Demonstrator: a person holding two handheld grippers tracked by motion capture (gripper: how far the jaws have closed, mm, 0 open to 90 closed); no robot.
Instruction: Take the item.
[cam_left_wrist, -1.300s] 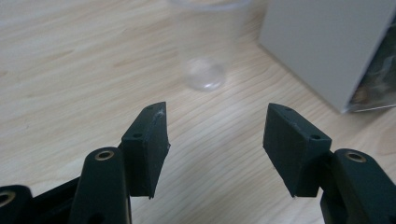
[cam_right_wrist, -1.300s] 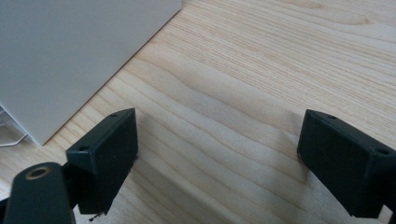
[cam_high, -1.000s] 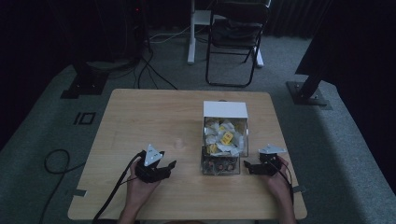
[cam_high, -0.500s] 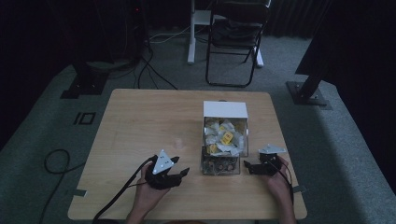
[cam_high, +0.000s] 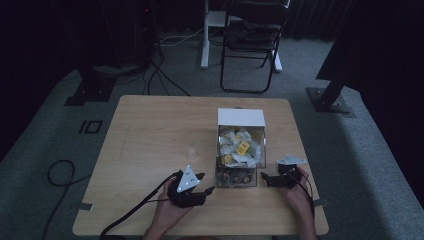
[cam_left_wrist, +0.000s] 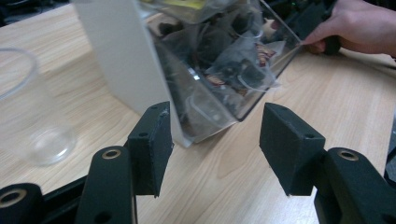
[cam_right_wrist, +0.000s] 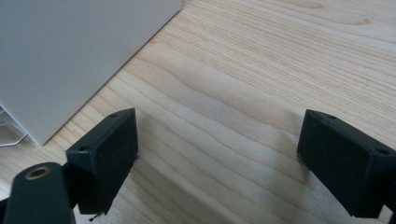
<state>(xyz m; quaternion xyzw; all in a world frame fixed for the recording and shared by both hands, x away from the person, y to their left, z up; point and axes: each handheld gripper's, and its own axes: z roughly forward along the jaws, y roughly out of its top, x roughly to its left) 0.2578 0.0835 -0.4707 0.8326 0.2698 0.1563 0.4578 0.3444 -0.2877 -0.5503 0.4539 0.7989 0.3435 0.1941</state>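
- Clear box full of little sachets sits on the wooden table, toward its right half, white end facing away from the person.
- Left gripper is just beside the box's near left corner, pointing at it. In the left gripper view that corner sits right ahead of the jaws and a bit beyond their tips, not touching them.
- Its jaws have just been closing a little but stand pretty wide, nothing between them, only bare tabletop.
- Right gripper is just beside the box's near right corner, held by the other hand. In the right gripper view the box's white side is off to the upper left, apart from the jaws.
- Right jaws are spread wide too, only wood grain between them.
- See-through cup stands left of the box in the left gripper view, near it but not touching.
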